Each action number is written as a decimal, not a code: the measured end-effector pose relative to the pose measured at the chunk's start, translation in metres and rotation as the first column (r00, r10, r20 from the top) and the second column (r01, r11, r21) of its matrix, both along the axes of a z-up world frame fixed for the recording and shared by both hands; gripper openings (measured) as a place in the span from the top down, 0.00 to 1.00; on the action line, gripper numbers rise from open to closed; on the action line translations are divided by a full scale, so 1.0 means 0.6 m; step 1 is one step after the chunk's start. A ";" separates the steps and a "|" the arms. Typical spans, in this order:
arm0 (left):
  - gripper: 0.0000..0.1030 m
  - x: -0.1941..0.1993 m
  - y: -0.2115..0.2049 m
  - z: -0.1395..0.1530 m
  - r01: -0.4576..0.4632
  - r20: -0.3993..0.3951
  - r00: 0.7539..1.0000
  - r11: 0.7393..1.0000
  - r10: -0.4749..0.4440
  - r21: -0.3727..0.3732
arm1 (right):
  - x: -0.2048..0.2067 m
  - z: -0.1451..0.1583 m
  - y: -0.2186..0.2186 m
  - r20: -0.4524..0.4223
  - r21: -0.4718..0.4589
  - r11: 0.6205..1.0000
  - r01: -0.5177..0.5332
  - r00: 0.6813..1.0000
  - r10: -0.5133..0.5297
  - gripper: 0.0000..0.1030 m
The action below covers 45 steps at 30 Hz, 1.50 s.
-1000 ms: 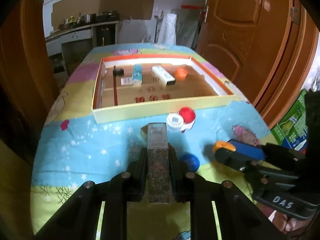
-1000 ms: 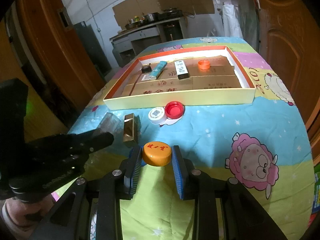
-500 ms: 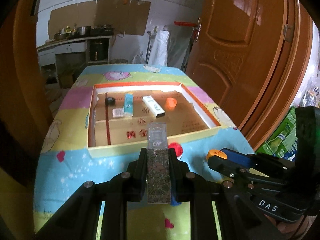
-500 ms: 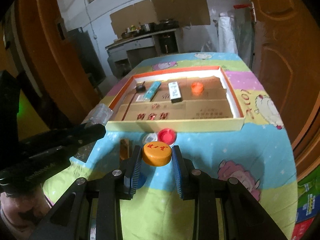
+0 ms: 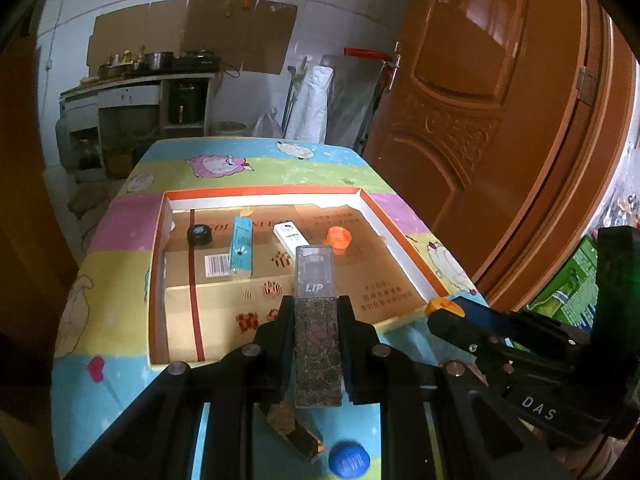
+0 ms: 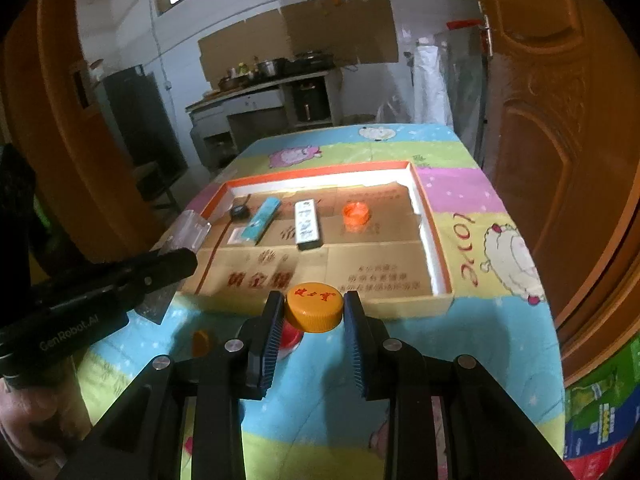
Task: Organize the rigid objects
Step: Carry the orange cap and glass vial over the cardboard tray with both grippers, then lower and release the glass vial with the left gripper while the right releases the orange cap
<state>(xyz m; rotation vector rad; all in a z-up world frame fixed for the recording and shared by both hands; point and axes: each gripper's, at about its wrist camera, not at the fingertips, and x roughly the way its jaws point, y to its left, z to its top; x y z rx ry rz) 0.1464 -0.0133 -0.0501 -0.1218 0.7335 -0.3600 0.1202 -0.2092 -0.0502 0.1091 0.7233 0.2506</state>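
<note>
- The left gripper [image 5: 316,312] is clamped on a tall rectangular lip-product case with a clear cap and dark speckled body [image 5: 316,320]; its black fingers [image 5: 285,322] press both long sides, and the cap printed "LIP" sticks out past the tips.
- The right gripper [image 6: 314,312] is closed on a round orange screw cap with red characters on top [image 6: 314,311], pinched between blue ribbed pads [image 6: 269,354].
- Both held items hang above the near edge of a shallow cardboard-lined box with an orange rim and white inner walls [image 5: 404,246], which sits on a table under a bright cartoon-sheep tablecloth [image 5: 120,248].
- Inside the box, along its far side, lie a small black round object [image 5: 199,234], a teal rectangular packet [image 5: 241,251], a white rectangular packet [image 5: 289,236] and a small orange cap [image 5: 338,237], each apart from the next.
- On the cloth beneath the left gripper are a blue round cap [image 5: 349,461] and a brownish-gold rectangular piece [image 5: 294,434], though what that piece is I cannot make out.
- A red round item [image 6: 289,338] shows partly beneath the right gripper.
</note>
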 end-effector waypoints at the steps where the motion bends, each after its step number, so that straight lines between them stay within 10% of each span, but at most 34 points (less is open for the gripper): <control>1: 0.80 0.007 -0.001 -0.001 -0.001 -0.001 1.000 1.000 0.001 -0.002 | 0.006 0.000 -0.002 0.001 0.000 1.000 0.003 1.000 -0.003 0.70; 45: 0.80 0.169 -0.029 -0.096 -0.085 -0.130 0.987 0.995 0.090 0.043 | 0.182 -0.087 -0.030 -0.042 0.012 1.000 0.028 0.999 -0.028 0.70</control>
